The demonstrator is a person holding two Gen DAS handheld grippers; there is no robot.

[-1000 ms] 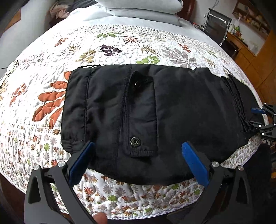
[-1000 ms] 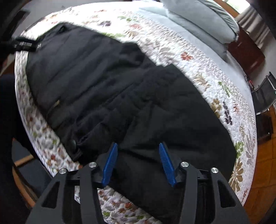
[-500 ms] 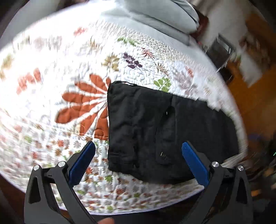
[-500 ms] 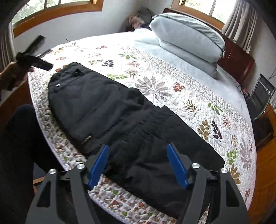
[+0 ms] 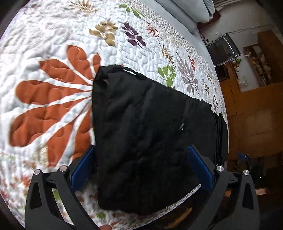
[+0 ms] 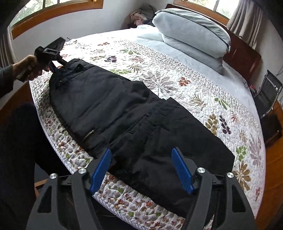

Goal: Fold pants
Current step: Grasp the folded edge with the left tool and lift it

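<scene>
I see the black pants [image 6: 123, 115] lying along the quilt's [image 6: 176, 70] near edge, bare quilt beyond. My right gripper [image 6: 141, 168], just opened wide, hovers empty; left gripper [image 5: 141, 166] gapes, holding nothing.

Soft daylight fills the room, entering through the windows [image 6: 56, 3] behind the bed [image 6: 176, 74] in the right wrist view, where the panes glare white. The quilt [image 5: 53, 53] is bright, nearly washed out left of the black pants [image 5: 141, 123], whose folds sink into flat darkness. The left wrist view is smeared by motion blur, strongest on the quilt. Both fisheye views bow the bed's edges and darken at the corners.
</scene>
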